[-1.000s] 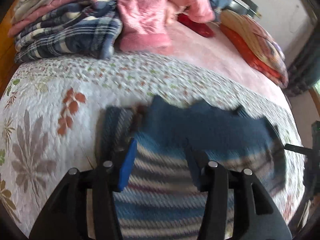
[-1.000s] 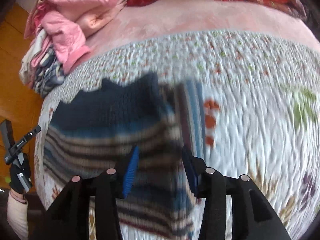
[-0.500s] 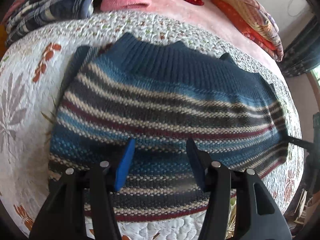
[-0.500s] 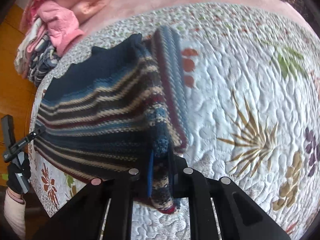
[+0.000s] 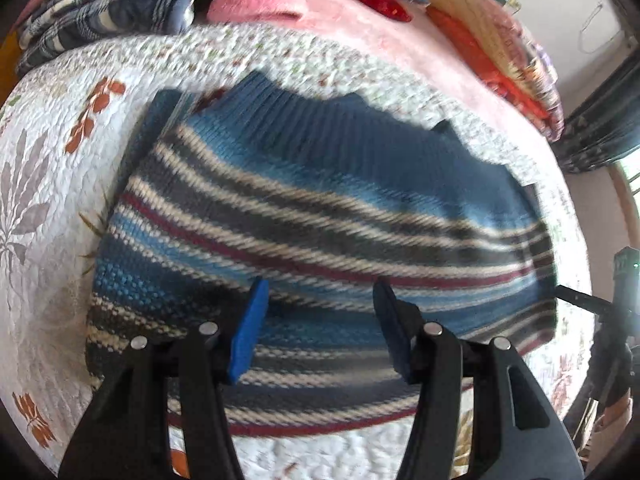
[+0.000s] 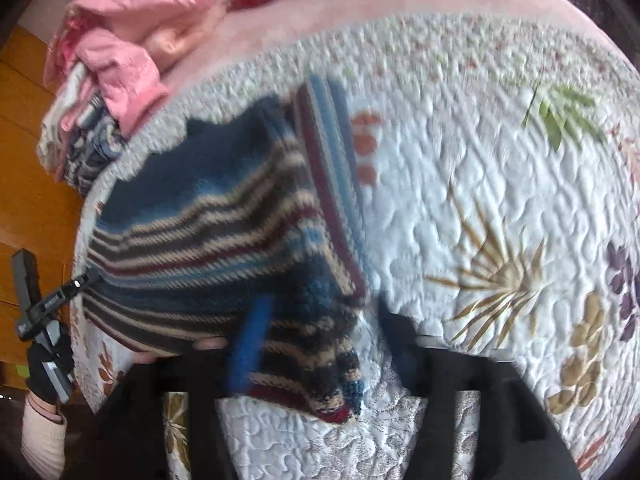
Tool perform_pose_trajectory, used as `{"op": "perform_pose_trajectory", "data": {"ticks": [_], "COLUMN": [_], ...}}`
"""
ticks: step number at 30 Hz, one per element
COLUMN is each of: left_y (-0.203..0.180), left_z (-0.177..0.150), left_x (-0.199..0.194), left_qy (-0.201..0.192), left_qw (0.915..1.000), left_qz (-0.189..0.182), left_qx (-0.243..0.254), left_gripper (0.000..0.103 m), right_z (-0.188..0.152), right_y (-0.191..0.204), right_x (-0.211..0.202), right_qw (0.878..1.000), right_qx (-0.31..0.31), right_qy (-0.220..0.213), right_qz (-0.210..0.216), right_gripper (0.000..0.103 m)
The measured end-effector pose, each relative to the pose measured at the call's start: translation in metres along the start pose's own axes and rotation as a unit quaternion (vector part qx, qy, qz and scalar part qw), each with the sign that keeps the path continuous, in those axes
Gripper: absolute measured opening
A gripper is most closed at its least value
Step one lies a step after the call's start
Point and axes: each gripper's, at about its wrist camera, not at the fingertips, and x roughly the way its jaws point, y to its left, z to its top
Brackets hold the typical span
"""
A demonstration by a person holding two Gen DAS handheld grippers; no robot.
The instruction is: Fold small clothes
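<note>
From the left wrist we are looking over a bed whose quilt [image 5: 52, 184] is white with leaf prints; a pink blanket [image 5: 420, 64] is lying beyond it. A plaid pile [image 5: 108, 12] and pink clothes [image 5: 256, 4] are sitting at the far edge, cushions [image 5: 500, 56] are stacked toward the far right, and a dark curtain [image 5: 604, 120] is hanging beside a pale wall. The sweater [image 5: 320, 208] is lying flat on the quilt, its stripes and long axis running left to right across our view, its dark ribbed band pointing away toward the blanket. Our left hand-held gripper [image 5: 318, 328] is hovering over the near half with its jaws spread wide, holding nothing. The frame is blurred.

From the right wrist the quilt [image 6: 500, 184] is filling the right side, with an orange wooden surface [image 6: 32, 184] showing at the far left. The pink clothes [image 6: 152, 36] are heaped at the top left. The sweater [image 6: 208, 232] is stretching away to the left, one striped edge folded over along its right side. Our right hand-held gripper [image 6: 324, 340] is standing with jaws apart around the sweater's bunched near corner; through the blur we cannot tell whether it is pinching the cloth. The other gripper [image 6: 44, 304] is sitting at the sweater's far left end in a gloved hand [image 6: 44, 376].
</note>
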Motion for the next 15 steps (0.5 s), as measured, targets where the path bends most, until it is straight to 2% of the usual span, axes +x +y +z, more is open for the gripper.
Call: {"op": "perform_pose_trajectory", "data": {"ticks": [3,7,12,15], "left_y": [-0.015,-0.029,-0.028,-0.022], "left_z": [0.002,0.005,0.005,0.004], "left_x": [-0.002,0.008,0.024,0.033], "left_qy": [-0.006,-0.002,0.011,0.020], "left_qw": [0.9999,0.9999,0.9999,0.9998], "left_qz": [-0.007,-0.013,-0.010,-0.006], "left_qx": [0.009,0.007,0.000,-0.003], "left_gripper": [0.056,0.057,0.057,0.057], "right_z": [0.011,0.023,0.027,0.028], "right_y": [-0.002,-0.008,-0.017,-0.018], "right_x": [-0.003,0.014,0.036,0.047], "right_qw": [1.000,0.999,0.998,0.997], "right_qx": [0.005,0.024,0.041,0.047], "right_qy": [-0.005,0.016,0.032,0.041], "right_qz": [0.007,0.021,0.025,0.038], "right_gripper": [0.077,0.077,0.077,0.072]}}
